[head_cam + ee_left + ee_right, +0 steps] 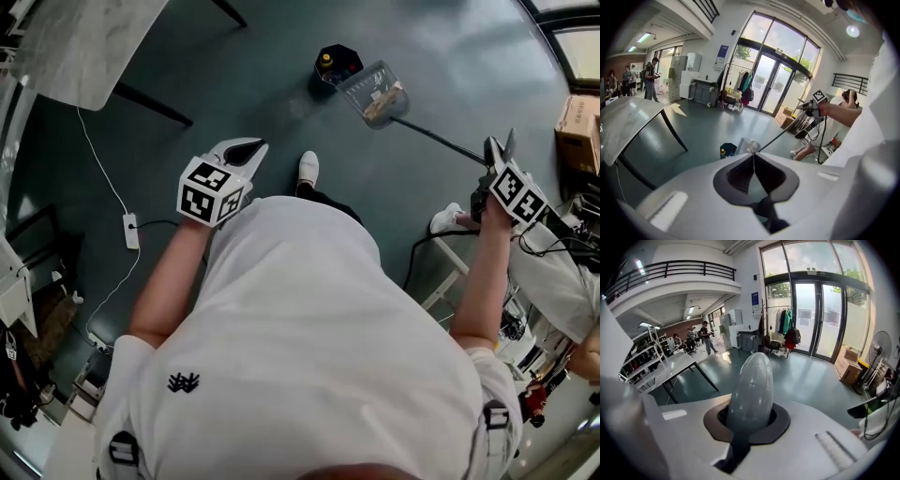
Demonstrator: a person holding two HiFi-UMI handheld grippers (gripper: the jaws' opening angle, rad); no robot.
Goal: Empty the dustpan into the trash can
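Note:
The clear dustpan hangs tilted over the dark floor with scraps inside, right beside the small dark trash can. Its long thin handle runs back to my right gripper, which is shut on the handle's end. In the right gripper view that grey rounded handle end fills the space between the jaws. My left gripper is held in front of the person's chest, shut and empty. The left gripper view shows the trash can and dustpan beyond the closed left gripper.
A pale table on dark legs stands at the upper left. A power strip and its white cable lie on the floor at left. The person's white shoe is below the can. Cardboard boxes and a seated person crowd the right.

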